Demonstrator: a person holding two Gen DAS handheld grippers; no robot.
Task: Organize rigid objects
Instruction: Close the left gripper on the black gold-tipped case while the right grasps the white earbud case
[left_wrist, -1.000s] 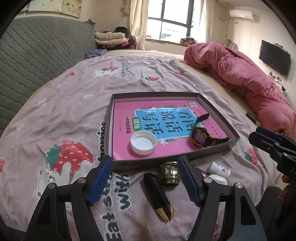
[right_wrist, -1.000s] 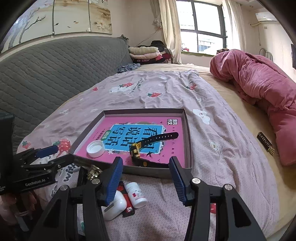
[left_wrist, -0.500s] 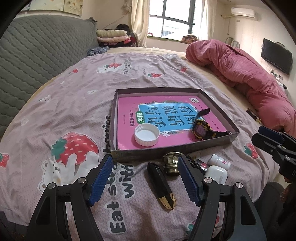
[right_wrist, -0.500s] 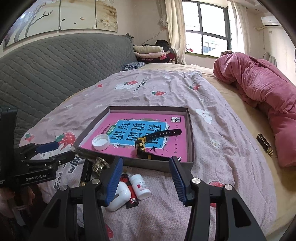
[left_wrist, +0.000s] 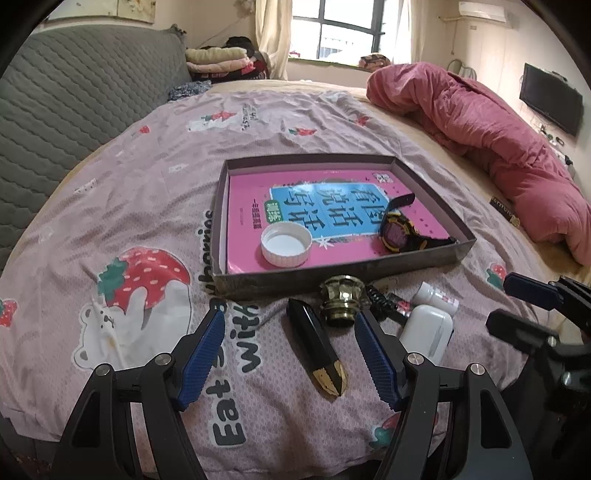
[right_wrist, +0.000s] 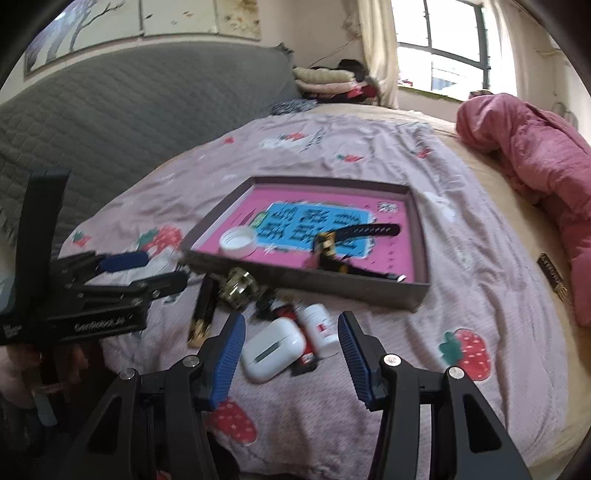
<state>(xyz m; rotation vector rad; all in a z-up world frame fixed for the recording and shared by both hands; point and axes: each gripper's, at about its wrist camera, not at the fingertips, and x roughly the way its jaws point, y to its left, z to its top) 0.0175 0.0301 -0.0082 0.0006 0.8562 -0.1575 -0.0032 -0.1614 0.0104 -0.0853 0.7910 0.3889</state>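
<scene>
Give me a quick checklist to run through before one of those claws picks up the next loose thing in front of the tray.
1. Right claw open and empty: ok.
2. Left claw open and empty: ok.
3. White earbud case within the right claw's line: ok.
4. Case free of neighbours: not ok; the small white bottle lies right beside it.
5. Free space in the tray beside the white cap and watch: ok.
6. Right view sharp: not ok, blurred.

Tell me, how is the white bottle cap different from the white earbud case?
The white cap sits inside the shallow box; the earbud case lies outside it on the bedspread. The cap is round and open on top; the case is a closed rounded block. Both are white and untouched.
</scene>
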